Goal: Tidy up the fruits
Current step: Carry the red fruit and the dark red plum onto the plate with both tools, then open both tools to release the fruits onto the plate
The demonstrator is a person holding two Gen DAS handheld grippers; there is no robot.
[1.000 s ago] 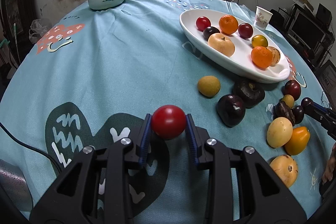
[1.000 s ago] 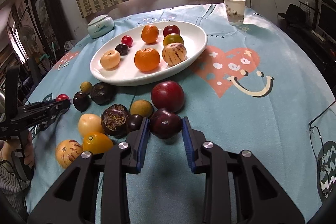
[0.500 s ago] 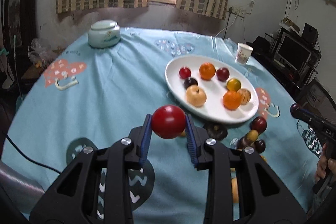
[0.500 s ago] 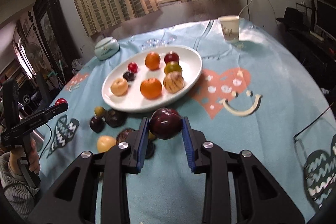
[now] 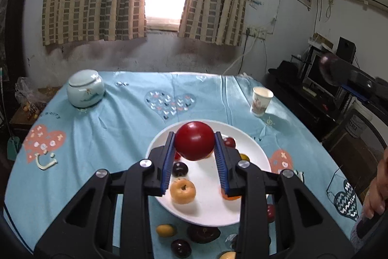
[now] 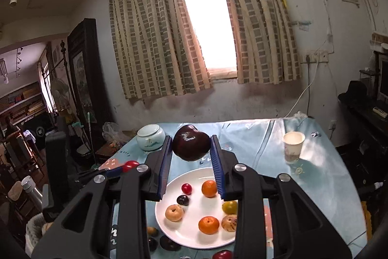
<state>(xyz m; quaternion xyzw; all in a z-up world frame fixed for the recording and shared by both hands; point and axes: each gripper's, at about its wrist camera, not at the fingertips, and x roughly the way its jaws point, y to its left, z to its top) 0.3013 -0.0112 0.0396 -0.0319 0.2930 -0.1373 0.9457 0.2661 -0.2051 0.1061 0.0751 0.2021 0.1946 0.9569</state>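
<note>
A red fruit (image 5: 194, 144) is clamped between the blue pads of the left gripper (image 5: 194, 146) and is held in the air above the white plate (image 5: 252, 149). A dark purple fruit (image 6: 191, 146) is clamped in the same way by the right gripper (image 6: 191, 149), which is held higher, over the far part of the worktop (image 6: 312, 162) beyond the plate's far rim. In the right wrist view, the left gripper's tip with its red fruit is seen at the left, just beside the plate.

On the plate are seen two orange fruits (image 6: 209, 188) (image 6: 208, 225), a small red fruit (image 6: 186, 188), a small dark fruit (image 6: 182, 200), a tan round fruit (image 6: 174, 212), a yellow-green fruit (image 6: 229, 206) and a striped pale fruit (image 6: 229, 223). Further fruits are left on the blue cloth (image 5: 116, 132) along the plate's near rim, among them a yellowish one (image 5: 165, 230) and two dark ones (image 5: 203, 233) (image 5: 180, 248).

A paper cup (image 5: 260, 101) is stood near the worktop's far right edge, and a pale lidded jar (image 5: 85, 88) near its far left corner.
</note>
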